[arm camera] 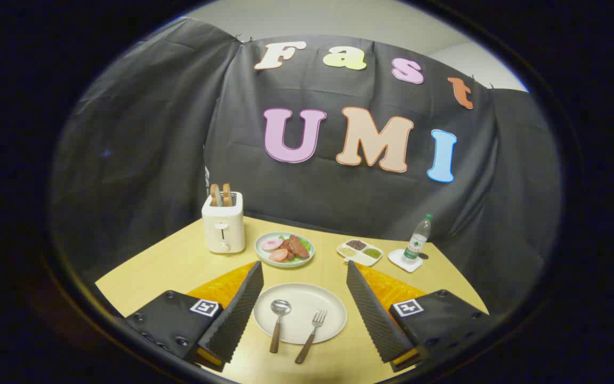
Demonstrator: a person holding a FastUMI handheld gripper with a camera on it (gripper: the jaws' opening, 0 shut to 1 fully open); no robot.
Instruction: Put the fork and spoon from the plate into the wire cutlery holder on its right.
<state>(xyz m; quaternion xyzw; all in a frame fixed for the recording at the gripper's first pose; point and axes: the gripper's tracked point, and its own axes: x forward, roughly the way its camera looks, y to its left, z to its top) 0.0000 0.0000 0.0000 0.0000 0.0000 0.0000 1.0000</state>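
Note:
A white plate [307, 298] lies on the yellow table, framed between my two fingers. On it rest a spoon [278, 323] on the left and a fork [312, 335] on the right, both with brown handles that hang over the plate's near rim. My gripper [304, 272] is open wide and hovers above the plate, touching nothing. An orange placemat [221, 285] lies under the plate.
Beyond the plate stand a white toaster [224, 228] with bread slices, a dish of sliced meat [284, 249], a divided tray of grains [360, 252], and a water bottle [418, 240] on a white coaster [404, 260]. The table edge runs just behind them.

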